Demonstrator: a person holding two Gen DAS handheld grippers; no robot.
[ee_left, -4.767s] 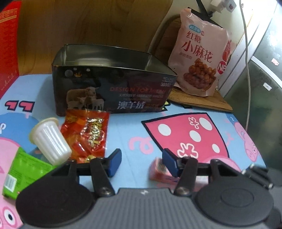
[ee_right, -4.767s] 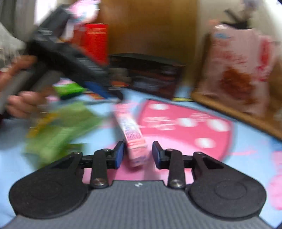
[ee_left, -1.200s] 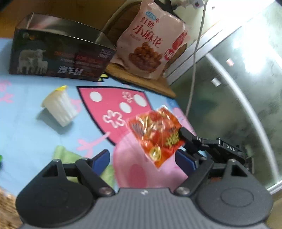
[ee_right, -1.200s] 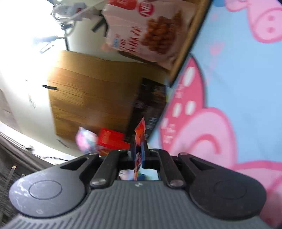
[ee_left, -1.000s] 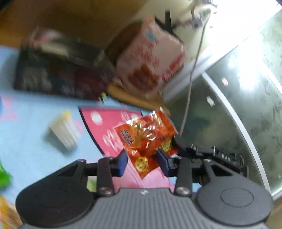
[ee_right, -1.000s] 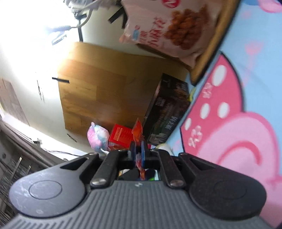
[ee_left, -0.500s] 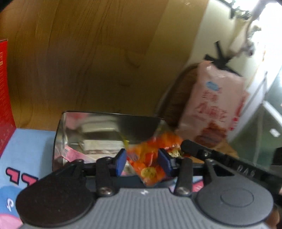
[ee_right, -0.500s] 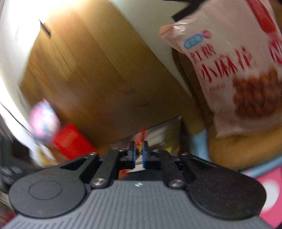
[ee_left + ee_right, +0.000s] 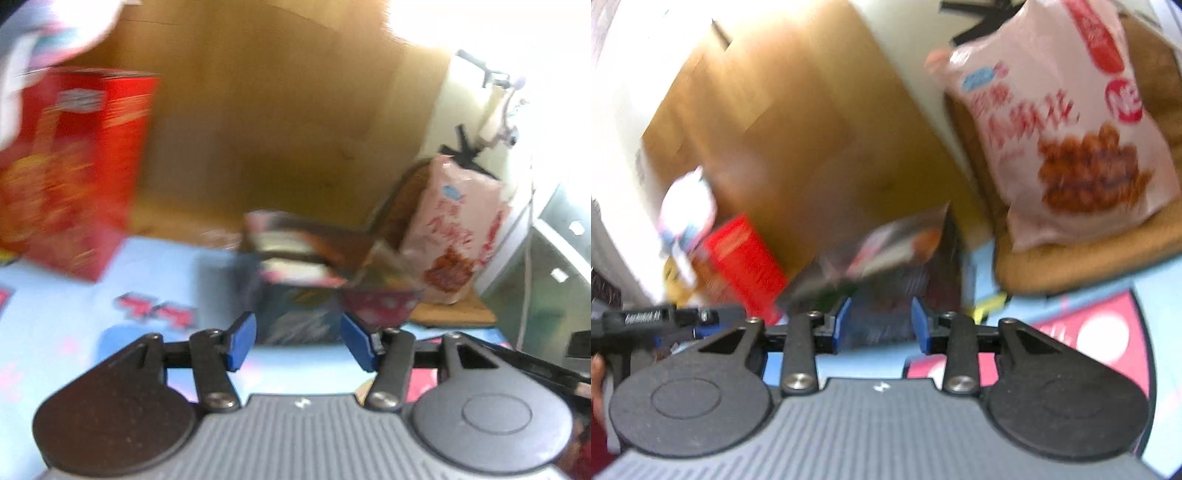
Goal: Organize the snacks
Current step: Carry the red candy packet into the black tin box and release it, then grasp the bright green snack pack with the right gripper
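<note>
Both frames motion-blurred. Left gripper has its blue pads spread, nothing between them; right gripper likewise spread and empty. Dark rectangular metal tin sits just ahead on the blue cartoon tablecloth, packets blurred inside. Pink snack bag stands right, red carton left.

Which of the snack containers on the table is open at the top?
The dark tin between the red box and the pink bag; its top is open with packets showing inside, while those two look sealed.
</note>
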